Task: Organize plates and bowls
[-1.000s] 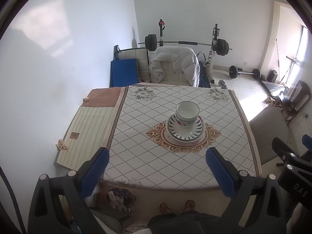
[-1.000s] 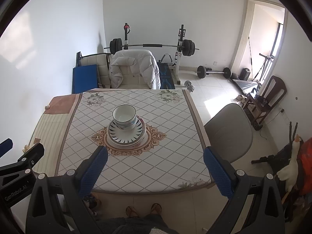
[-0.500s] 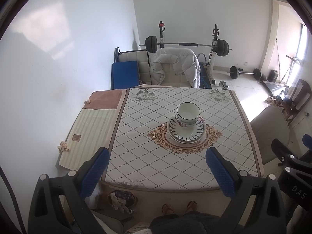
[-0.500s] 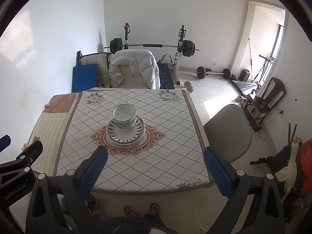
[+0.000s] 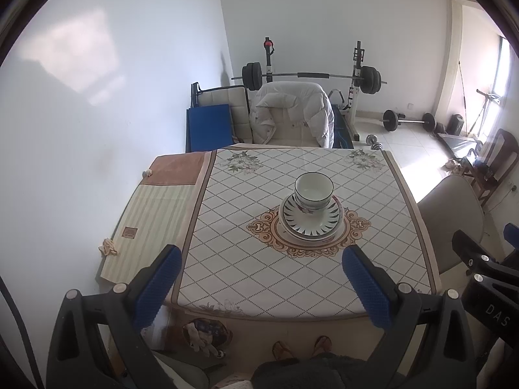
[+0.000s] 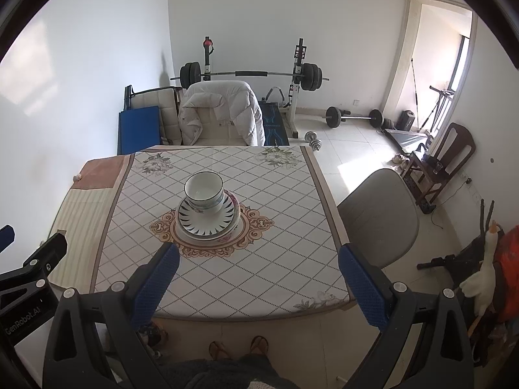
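— Two grippers, left gripper (image 5: 259,275) and right gripper (image 6: 258,272): wide open, empty, pulled back past the table's (image 5: 292,285) near edge.

— Bowl (image 5: 313,191) and plates (image 5: 311,218)?

— Stacked mid-table, untouched. Probably finished.

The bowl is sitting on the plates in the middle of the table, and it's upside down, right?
Not quite. The bowl does sit on the plates in the middle of the table, but it is not upside down. It stands upright, with its open mouth facing up. The left wrist view shows the white inside of the bowl.
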